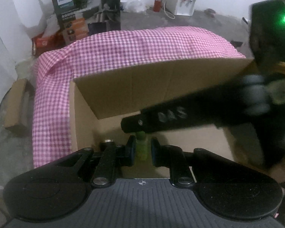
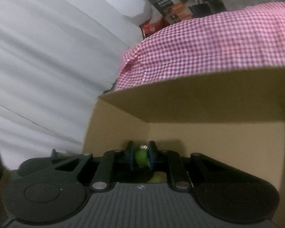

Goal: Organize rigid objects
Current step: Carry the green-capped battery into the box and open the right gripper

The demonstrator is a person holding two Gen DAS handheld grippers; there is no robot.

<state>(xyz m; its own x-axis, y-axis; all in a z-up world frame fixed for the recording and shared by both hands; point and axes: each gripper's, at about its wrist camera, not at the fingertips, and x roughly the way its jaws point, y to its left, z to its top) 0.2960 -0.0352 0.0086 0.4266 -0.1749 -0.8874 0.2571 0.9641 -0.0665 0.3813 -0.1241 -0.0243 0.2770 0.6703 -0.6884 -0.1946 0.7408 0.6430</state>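
Fingers of the left gripper (image 1: 142, 149) pinch a green bottle (image 1: 141, 146) over the box (image 1: 123, 87). Right gripper (image 2: 140, 156) squeezes a green thing (image 2: 141, 158). Both look small, light and hard; hold their middles.

**Box on a checked cloth**

A pink-and-white checked cloth (image 1: 142, 45) covers a raised surface standing on a grey concrete floor (image 1: 199, 20). An open cardboard box (image 1: 134, 87) sits directly on the cloth, its flap upright. Beside the cloth's edge, a smaller cardboard carton (image 1: 15, 106) lies on the floor.
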